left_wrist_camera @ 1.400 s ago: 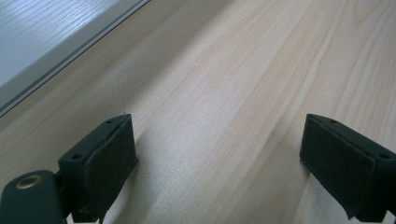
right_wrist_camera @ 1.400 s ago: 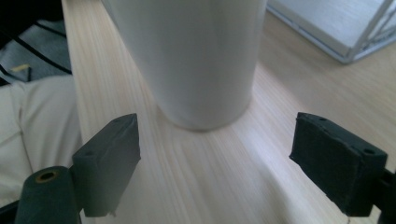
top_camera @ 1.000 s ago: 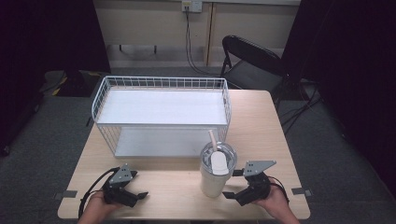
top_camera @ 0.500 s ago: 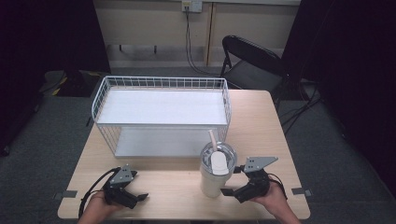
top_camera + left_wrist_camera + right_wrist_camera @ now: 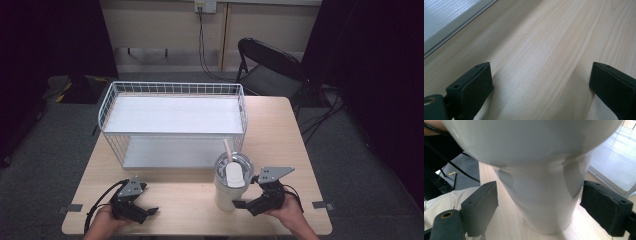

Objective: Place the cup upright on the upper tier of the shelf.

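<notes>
A tall white cup (image 5: 228, 192) stands upright on the pale wooden desk (image 5: 280, 135), near its front edge and right of the middle, just in front of the white wire basket (image 5: 172, 122). The cup is wide at the top and narrows toward its foot. A clear round lid covers it, with a white oval tab lying across the lid and a pale straw (image 5: 227, 150) rising from the far side of the lid, leaning slightly left. In the right gripper view the cup's (image 5: 544, 182) surface is smooth, glossy and off-white, with soft grey reflections; the broad upper body bulges overhead and the slimmer lower part meets the wood at the bottom.

The right tongs (image 5: 241, 204) lie low beside the cup's foot, held by the right hand (image 5: 290, 210). They are spread open — the right gripper view shows one black jaw on each side of the cup's narrow lower part, with a gap between each pad and the wall, so nothing is clamped.

The left tongs (image 5: 150, 212) sit at the front left of the desk in the left hand (image 5: 102, 222), well apart from the cup. They too are wide open, with bare wood grain between the jaws in the left gripper view and the basket's white base at the upper left corner.
</notes>
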A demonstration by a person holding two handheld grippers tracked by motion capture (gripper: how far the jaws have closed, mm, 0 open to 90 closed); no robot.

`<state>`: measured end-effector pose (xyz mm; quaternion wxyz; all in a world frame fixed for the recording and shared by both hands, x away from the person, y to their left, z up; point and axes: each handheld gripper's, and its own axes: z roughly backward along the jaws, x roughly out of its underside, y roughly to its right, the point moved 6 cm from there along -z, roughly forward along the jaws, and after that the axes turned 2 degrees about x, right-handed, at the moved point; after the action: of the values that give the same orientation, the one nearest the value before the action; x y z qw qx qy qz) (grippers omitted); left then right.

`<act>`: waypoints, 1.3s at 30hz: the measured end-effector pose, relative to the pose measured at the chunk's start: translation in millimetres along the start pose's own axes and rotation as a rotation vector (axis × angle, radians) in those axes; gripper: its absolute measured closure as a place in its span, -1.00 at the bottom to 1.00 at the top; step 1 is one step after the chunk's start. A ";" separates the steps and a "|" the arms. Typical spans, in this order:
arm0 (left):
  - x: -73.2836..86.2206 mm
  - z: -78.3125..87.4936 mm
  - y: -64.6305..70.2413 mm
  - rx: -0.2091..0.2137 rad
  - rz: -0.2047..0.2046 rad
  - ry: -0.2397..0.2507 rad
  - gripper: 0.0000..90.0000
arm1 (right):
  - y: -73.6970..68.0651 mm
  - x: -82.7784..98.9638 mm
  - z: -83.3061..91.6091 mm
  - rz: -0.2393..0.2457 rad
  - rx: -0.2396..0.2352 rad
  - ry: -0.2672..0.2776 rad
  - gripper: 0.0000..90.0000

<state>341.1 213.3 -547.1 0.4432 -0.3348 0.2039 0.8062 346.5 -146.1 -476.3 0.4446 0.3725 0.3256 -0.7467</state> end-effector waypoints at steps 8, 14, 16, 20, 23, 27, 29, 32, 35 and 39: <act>0.0 0.0 0.0 -0.001 0.000 0.000 -0.90 | 0.7 -3.5 -5.4 -0.009 0.000 0.033 -0.74; 0.0 0.0 0.0 -0.001 0.000 0.000 -0.90 | 0.1 -5.6 -7.7 -0.002 0.007 0.043 -0.77; 0.0 0.0 0.0 -0.001 0.000 0.000 -0.90 | -0.1 -6.4 -8.2 -0.002 0.008 0.054 -0.78; 0.0 0.0 0.0 0.000 0.001 0.000 -0.90 | -0.7 -7.1 -9.2 0.005 0.014 0.073 -0.79; -0.1 -0.2 0.3 -0.001 0.004 0.003 -0.90 | -1.2 -7.4 -10.1 0.017 0.023 0.087 -0.79; 0.0 0.0 0.0 -0.001 0.001 0.000 -0.90 | -1.5 -7.7 -11.7 0.034 0.029 0.102 -0.80; 0.0 0.0 0.0 -0.001 0.000 0.000 -0.90 | -1.3 -7.7 -12.4 0.039 0.026 0.108 -0.80; 0.0 0.0 0.0 0.000 0.000 0.000 -0.90 | -1.1 -8.0 -13.0 0.045 0.024 0.103 -0.80; 0.0 0.0 0.0 0.000 0.000 0.000 -0.90 | -0.9 -8.1 -13.7 0.047 0.023 0.104 -0.81; 0.0 0.0 0.0 -0.001 0.000 0.000 -0.90 | -1.1 -8.8 -15.3 0.054 0.030 0.110 -0.81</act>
<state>341.0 213.3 -547.2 0.4431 -0.3348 0.2036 0.8063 352.5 -129.4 -476.5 0.4406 0.4282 0.3279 -0.7177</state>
